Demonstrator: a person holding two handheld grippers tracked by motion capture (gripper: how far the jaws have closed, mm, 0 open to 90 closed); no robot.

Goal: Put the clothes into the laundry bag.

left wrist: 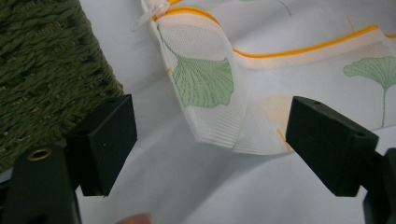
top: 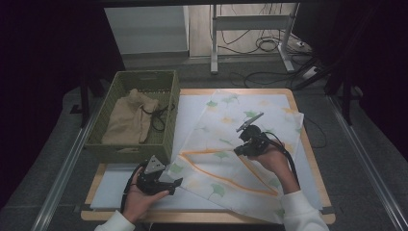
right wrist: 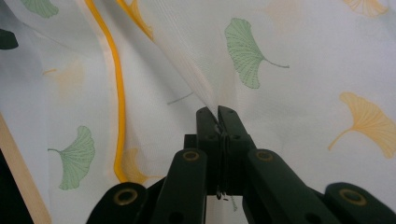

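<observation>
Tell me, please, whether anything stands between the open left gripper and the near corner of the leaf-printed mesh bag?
Nothing visible does. The left gripper has its jaws wide apart, with bare white table cover between them and the mesh bag corner just ahead. The green basket sits off to one side.

green basket [top: 137, 144] blocks table [top: 308, 159] at 10 o'clock, w/ tan cloth [top: 129, 118] inside, leaf-print fabric [top: 226, 144] covers centre to 3 o'clock, bare strip at 7 o'clock btwn basket & fabric corner, left gripper [top: 174, 184] sits there, fingers [left wrist: 105, 142] wide apart
</observation>
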